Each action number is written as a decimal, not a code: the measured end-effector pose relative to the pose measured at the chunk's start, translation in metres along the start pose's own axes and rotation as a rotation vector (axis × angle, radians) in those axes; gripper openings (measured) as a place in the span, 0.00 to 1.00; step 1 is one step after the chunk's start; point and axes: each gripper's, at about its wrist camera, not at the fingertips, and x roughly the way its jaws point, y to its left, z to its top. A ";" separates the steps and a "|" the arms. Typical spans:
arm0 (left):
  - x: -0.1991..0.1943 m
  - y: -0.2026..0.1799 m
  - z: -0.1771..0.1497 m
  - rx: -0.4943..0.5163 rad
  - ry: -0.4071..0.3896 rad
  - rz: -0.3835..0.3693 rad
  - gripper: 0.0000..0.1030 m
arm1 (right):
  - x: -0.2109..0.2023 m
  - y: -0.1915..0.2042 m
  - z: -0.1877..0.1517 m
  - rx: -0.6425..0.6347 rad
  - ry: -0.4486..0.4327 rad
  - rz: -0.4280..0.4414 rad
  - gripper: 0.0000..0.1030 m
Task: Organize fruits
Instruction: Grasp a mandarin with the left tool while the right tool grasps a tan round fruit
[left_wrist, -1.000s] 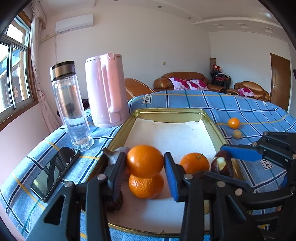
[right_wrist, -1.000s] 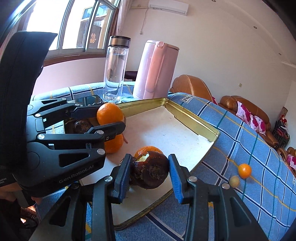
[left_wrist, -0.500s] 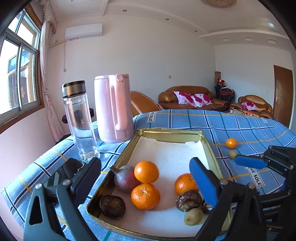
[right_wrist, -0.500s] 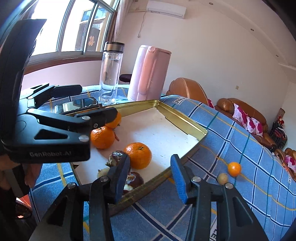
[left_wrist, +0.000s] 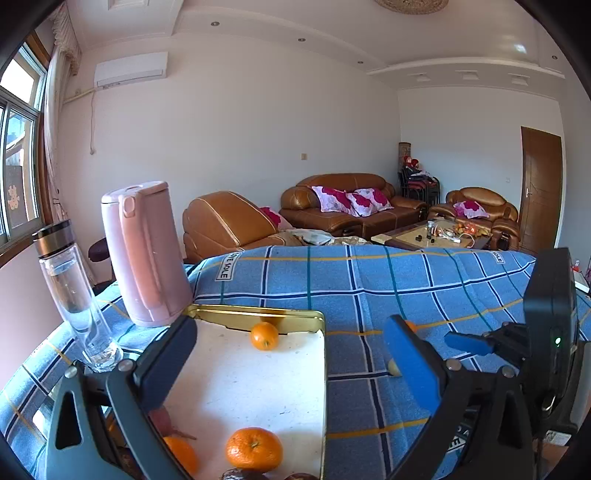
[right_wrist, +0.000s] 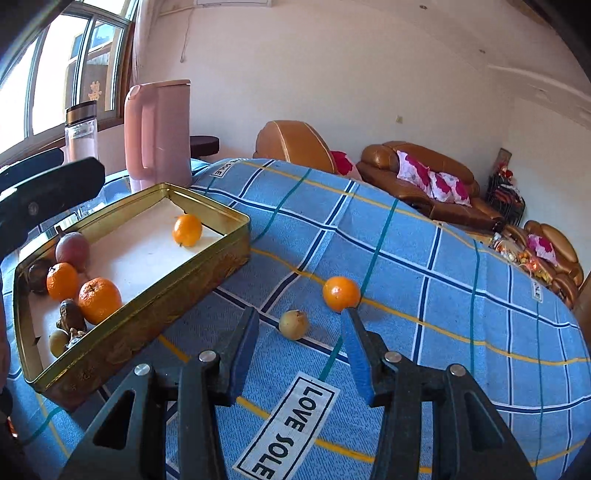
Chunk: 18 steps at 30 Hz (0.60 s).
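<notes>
A gold tin tray (right_wrist: 207, 207) with a white liner holds several oranges and dark fruits at its near end (right_wrist: 99, 300). One orange (left_wrist: 264, 335) lies alone by the tray's far wall. On the blue checked cloth, a loose orange (right_wrist: 340, 293) and a small yellowish fruit (right_wrist: 293, 325) sit right of the tray. My right gripper (right_wrist: 300, 314) is open just short of the small fruit, touching nothing. Above the tray's right part, my left gripper (left_wrist: 291, 354) is open wide and empty; one orange (left_wrist: 254, 448) lies below it.
A pink kettle (left_wrist: 144, 254) and a clear water bottle (left_wrist: 74, 295) stand left of the tray's far end. The cloth-covered table (right_wrist: 443, 295) stretches on to the right. Brown sofas stand beyond the table.
My left gripper opened, let go of its orange and rose, swinging right; an orange now lies at the tray's far wall. My right gripper left the dark fruit in the tray and moved right over the cloth.
</notes>
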 end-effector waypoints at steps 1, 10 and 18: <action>0.005 -0.003 0.002 -0.003 0.008 -0.007 1.00 | 0.006 -0.002 0.000 0.008 0.014 0.012 0.47; 0.040 -0.025 0.004 0.010 0.079 -0.005 1.00 | 0.057 -0.011 -0.002 0.045 0.144 0.095 0.27; 0.062 -0.058 0.016 0.048 0.106 -0.019 1.00 | 0.046 -0.050 -0.005 0.117 0.114 0.088 0.25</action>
